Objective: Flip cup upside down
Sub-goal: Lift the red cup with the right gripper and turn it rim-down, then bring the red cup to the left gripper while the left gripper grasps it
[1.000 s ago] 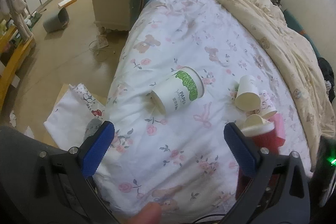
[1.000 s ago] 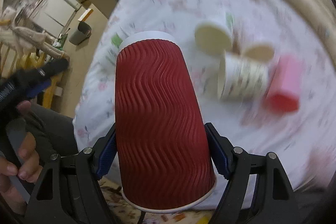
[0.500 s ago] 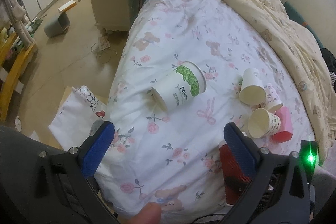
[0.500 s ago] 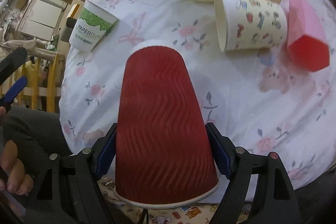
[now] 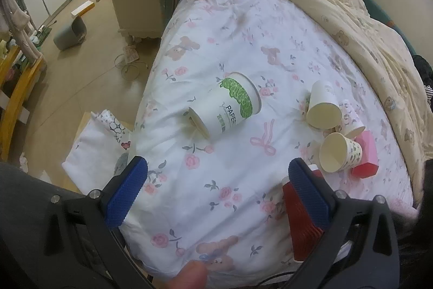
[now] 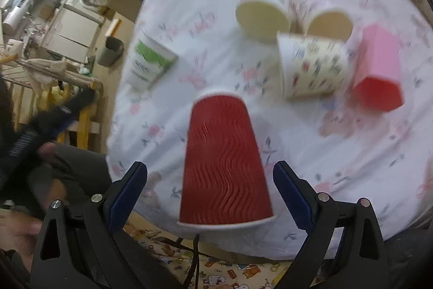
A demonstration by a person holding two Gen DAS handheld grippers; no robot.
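The red ripple cup [image 6: 226, 164] stands mouth-down on the flowered bedsheet [image 6: 324, 148], its wide white rim at the near edge of the bed and its narrow base on top, so the flip looks done. The right gripper [image 6: 210, 194] sits with its jaws spread wide, a clear gap showing between each blue pad and the cup wall; it grips nothing, probably so the cup can stand on its own.

The left gripper [image 5: 216, 186] hangs with its jaws wide apart and empty over the sheet, seemingly kept out of the way. In its view the red cup shows at 4 o'clock, partly behind the right-hand pad. The white-and-green paper cup [image 5: 230, 106] lies on its side at 12 o'clock, with a cluster of tipped cups [image 5: 330, 126] at 2 o'clock.
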